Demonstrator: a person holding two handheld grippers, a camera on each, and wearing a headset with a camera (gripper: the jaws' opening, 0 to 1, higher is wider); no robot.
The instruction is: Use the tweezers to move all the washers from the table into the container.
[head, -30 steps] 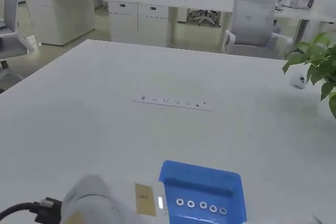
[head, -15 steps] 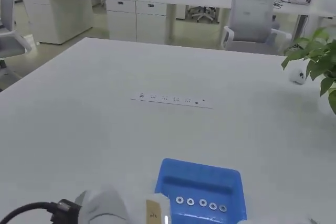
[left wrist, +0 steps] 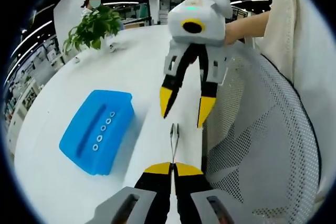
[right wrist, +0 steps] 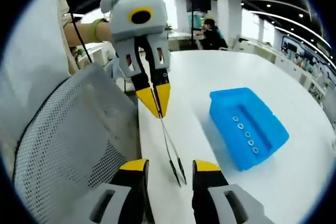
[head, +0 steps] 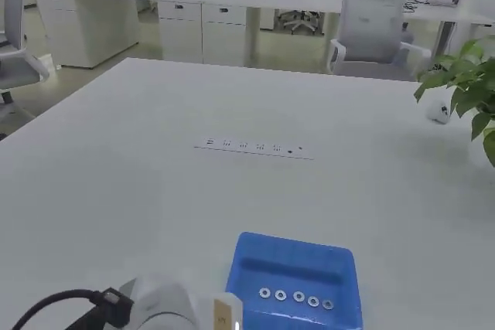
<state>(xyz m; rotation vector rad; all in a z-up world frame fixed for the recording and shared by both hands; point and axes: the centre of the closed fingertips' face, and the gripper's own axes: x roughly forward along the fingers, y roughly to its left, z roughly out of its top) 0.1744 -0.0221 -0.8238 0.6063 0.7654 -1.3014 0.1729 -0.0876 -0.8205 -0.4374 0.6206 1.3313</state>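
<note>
The tweezers [right wrist: 169,148], thin and silver with two slender prongs slightly parted at the tips, are clamped between the closed jaws of the left gripper [left wrist: 171,168] over the near edge of the white table [head: 155,152]. The prong tips are seen between the spread jaws of the right gripper [right wrist: 170,167], apart from both. Five small silver ring washers [head: 296,297] are lined in a row on the floor of the blue container [head: 340,260], set on the table.

White-bodied left gripper [right wrist: 158,113] and right gripper [left wrist: 182,119] have black, yellow-tipped jaws.
</note>
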